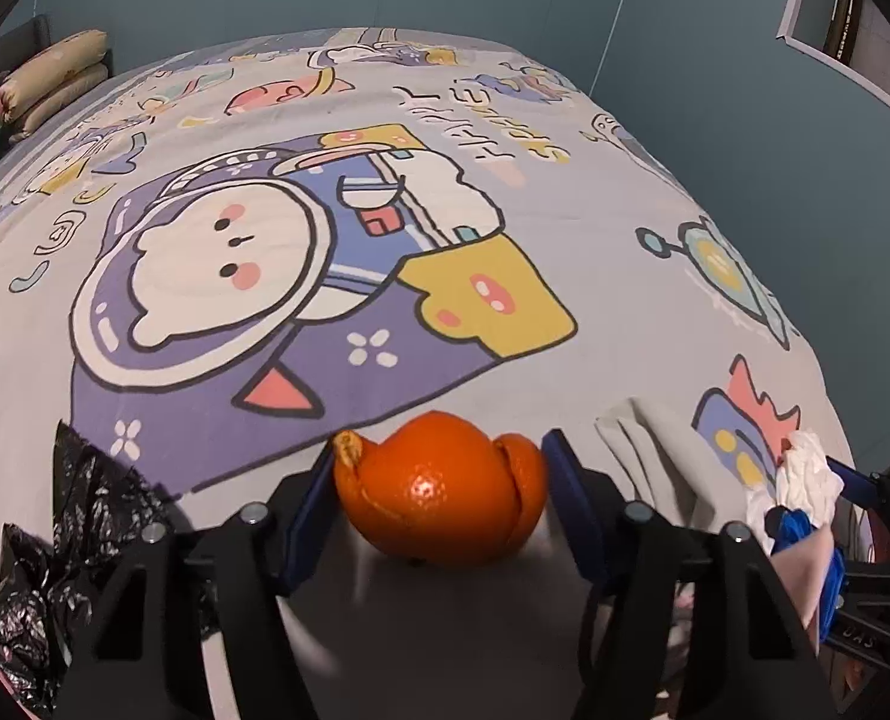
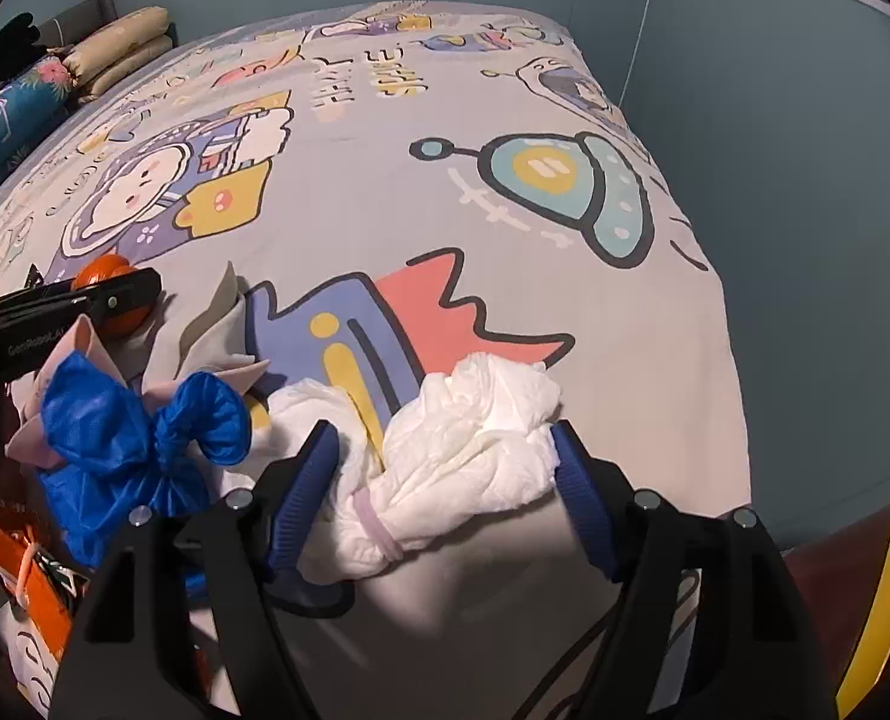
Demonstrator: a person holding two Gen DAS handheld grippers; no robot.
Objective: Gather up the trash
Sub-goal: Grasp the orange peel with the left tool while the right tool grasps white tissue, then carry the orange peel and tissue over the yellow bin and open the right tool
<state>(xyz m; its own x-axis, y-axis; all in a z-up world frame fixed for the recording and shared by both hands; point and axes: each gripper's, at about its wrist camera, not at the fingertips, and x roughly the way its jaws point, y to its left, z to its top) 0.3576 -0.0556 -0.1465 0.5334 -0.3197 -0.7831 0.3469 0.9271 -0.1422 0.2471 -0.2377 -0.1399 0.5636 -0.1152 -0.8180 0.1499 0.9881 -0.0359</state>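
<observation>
An orange peel (image 1: 439, 489), still ball-shaped, lies on the cartoon bedspread (image 1: 325, 300) between the open fingers of my left gripper (image 1: 439, 480); the pads flank it without clearly pressing. It also shows at the left of the right wrist view (image 2: 106, 273). A crumpled white tissue wad (image 2: 445, 456) lies between the open fingers of my right gripper (image 2: 445, 450), the right pad touching its edge. A blue plastic glove or bag (image 2: 133, 432) lies left of it, on a grey-pink cloth (image 2: 211, 330). A black trash bag (image 1: 43, 570) is at the lower left of the left wrist view.
Folded pillows (image 1: 55, 78) sit at the head of the bed by the teal wall (image 1: 745, 120). An orange paper bag (image 2: 19, 576) is at the lower left. A yellow object (image 2: 889, 576) stands off the bed's right edge.
</observation>
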